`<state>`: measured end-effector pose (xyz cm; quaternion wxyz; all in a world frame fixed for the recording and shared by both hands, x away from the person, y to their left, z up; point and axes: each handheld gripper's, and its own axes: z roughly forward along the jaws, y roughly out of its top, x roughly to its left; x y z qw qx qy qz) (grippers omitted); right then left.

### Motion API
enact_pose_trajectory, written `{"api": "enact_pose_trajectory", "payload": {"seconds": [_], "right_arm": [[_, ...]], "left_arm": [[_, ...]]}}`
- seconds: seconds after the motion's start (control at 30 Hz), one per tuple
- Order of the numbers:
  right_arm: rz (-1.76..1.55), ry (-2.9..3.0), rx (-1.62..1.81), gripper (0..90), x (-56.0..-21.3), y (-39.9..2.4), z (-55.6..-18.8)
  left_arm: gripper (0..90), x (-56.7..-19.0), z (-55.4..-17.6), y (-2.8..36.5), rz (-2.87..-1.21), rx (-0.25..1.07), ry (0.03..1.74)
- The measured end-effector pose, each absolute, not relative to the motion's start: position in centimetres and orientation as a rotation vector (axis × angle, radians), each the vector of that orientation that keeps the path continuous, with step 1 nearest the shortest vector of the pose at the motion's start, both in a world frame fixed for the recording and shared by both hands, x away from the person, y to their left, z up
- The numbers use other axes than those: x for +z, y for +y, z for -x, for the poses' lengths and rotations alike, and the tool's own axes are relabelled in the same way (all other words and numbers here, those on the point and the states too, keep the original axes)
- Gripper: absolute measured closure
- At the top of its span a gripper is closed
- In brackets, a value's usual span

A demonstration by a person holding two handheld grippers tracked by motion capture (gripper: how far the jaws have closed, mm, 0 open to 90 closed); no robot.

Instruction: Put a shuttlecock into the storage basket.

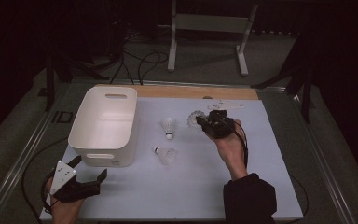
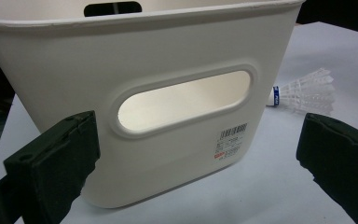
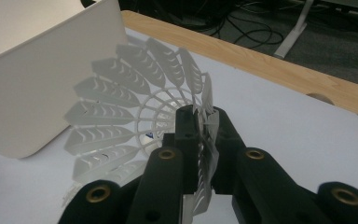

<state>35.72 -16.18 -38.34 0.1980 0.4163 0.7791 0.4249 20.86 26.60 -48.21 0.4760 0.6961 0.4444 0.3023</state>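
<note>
A white plastic shuttlecock [image 3: 135, 121] was the thing in hand: the right gripper [image 1: 204, 122] had its jaws pressed together on the edge of the feathered skirt, a strip of which stood pinched between the two black jaws in the right gripper view. In the high view this shuttlecock [image 1: 196, 118] sat at the far right part of the white table surface [image 1: 270, 154], just left of the gripper's body, with the person's right hand [image 1: 230, 149] behind it. Whether it rested on the surface or hung just above it could not be told.

Two more shuttlecocks lay to the left: one [image 1: 168, 127] near the middle, cork towards the near side, and another [image 1: 166, 154] nearer, cork pointing left. They lay apart from each other.

Further left stood a white bin [image 1: 103, 126] with slot handles in its end walls and a barcode label [image 2: 232, 141] on the near one.

The left gripper [image 1: 91, 170] rested at the near left corner, just in front of the bin, its jaws spread wide with nothing between them but the view of the bin's near wall.
</note>
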Motion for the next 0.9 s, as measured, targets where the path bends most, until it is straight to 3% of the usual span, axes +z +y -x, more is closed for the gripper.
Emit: {"api": "enact_pose_trajectory", "payload": {"seconds": [0.9], "right_arm": [[-1.143, 2.172, 1.218, 84.2, -36.7, -14.7, -37.0]], "left_arm": [[0.2, -48.2, -20.9, 26.6, -1.699, 0.739, 1.087]]}}
